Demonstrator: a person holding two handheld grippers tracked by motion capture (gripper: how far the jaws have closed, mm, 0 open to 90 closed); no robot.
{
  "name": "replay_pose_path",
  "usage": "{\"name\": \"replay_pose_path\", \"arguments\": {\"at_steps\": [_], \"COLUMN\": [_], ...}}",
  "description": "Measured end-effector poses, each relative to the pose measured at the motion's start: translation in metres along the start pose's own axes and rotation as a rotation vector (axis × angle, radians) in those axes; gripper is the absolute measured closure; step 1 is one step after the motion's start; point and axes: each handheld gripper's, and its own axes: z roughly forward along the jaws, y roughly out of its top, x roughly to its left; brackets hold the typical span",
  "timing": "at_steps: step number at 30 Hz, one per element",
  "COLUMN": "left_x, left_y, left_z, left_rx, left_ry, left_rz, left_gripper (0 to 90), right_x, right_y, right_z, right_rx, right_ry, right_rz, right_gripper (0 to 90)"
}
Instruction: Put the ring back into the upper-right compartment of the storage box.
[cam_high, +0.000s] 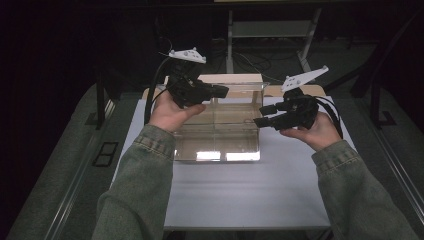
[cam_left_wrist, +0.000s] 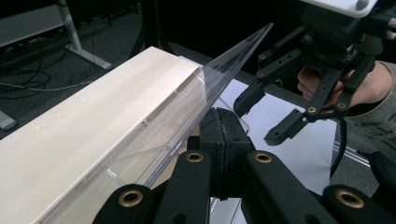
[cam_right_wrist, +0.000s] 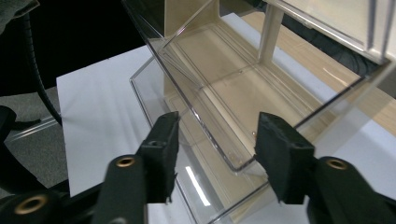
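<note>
On the white table (cam_high: 240, 195), the left gripper (cam_high: 216, 91) is pinching the clear box's (cam_high: 220, 135) wall to keep it steady, while the right gripper (cam_high: 264, 115), jaws apart, is waiting beside it.

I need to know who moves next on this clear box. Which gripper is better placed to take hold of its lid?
Probably the right gripper: its jaws stand open around the clear lid's edge, pads apart from it. The left gripper is shut at the box's left side.
</note>
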Motion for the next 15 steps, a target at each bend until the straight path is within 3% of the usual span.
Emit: {"name": "replay_pose_path", "arguments": {"at_steps": [5,9,14,15], "left_x": [0.0,0.0,0.0,0.0], "left_y": [0.0,0.0,0.0,0.0], "left_z": [0.0,0.0,0.0,0.0], "left_rx": [-0.003,-0.003,-0.004,-0.004], "left_ry": [0.0,-0.001,-0.002,-0.002], "left_rz": [-0.003,-0.002,-0.002,-0.001], "left_gripper": [89.5,89.5,89.5,89.5], "right_x": [0.004,0.006,0.006,0.006], "right_y": [-0.006,-0.012,-0.021,-0.023], "right_z": [-0.005,-0.008,-0.011,-0.01], "right_rx": [-0.005,-0.014,-0.041,-0.041], "right_ry": [-0.013,-0.024,-0.027,-0.03], "right_rz": [0.005,0.008,0.049,0.053], "right_gripper": [33.9,19.0,9.7,4.4]}}
